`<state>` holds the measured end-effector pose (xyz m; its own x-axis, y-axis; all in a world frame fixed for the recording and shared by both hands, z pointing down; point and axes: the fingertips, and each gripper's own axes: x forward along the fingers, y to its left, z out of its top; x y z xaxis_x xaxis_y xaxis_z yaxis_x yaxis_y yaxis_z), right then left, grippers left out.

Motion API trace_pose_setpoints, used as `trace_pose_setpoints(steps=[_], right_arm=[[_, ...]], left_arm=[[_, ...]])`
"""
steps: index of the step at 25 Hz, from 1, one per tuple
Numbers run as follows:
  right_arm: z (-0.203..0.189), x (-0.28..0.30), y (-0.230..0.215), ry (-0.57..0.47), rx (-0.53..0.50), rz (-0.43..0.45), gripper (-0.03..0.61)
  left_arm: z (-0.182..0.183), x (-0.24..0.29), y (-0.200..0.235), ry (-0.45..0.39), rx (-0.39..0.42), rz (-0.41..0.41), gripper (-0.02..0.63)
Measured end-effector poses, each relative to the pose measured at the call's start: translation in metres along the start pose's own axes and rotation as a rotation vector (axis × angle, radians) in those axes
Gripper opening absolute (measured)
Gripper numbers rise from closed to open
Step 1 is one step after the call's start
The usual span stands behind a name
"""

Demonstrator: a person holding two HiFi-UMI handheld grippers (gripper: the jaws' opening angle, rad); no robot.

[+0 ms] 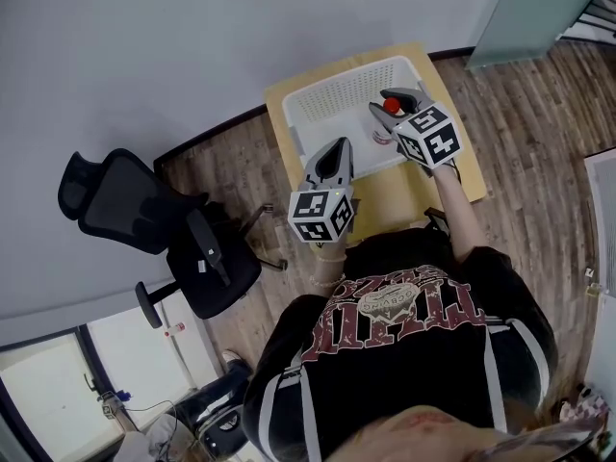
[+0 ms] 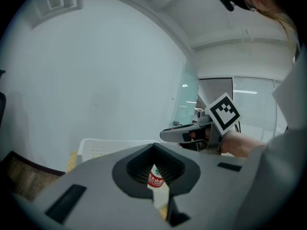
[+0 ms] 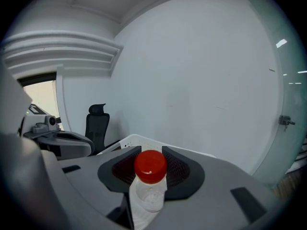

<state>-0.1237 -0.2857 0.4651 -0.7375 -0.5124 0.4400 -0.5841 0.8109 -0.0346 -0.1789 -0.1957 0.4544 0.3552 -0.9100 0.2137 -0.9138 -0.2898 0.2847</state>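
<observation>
Bright, even light; fisheye-dark corners

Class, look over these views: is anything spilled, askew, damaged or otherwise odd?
Nothing stands out. The right gripper grips a clear red-capped bottle, cap on, by the white basket on the wooden table. The left gripper is shut and empty beside it. No spill or damage shows.

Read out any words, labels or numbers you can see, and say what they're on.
Red bottle label: white print, too small to read.
Shirt print: ornate lettering, too blurred to read.
Marker cube: black-and-white squares only, no words.
</observation>
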Motion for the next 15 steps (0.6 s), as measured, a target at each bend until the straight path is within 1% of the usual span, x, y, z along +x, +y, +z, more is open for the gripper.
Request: trace_pose_setpoints(steps=[9, 15], right_arm=[[0.01, -0.023, -0.001, -0.021, -0.026, 0.002, 0.146], [0.02, -0.042, -0.002, -0.048, -0.037, 0.004, 0.146]], left_arm=[[-0.002, 0.003, -0.017, 0.0, 0.0, -0.009, 0.048], [-0.01, 0.005, -0.032, 0.021, -0.002, -0.03, 0.048]])
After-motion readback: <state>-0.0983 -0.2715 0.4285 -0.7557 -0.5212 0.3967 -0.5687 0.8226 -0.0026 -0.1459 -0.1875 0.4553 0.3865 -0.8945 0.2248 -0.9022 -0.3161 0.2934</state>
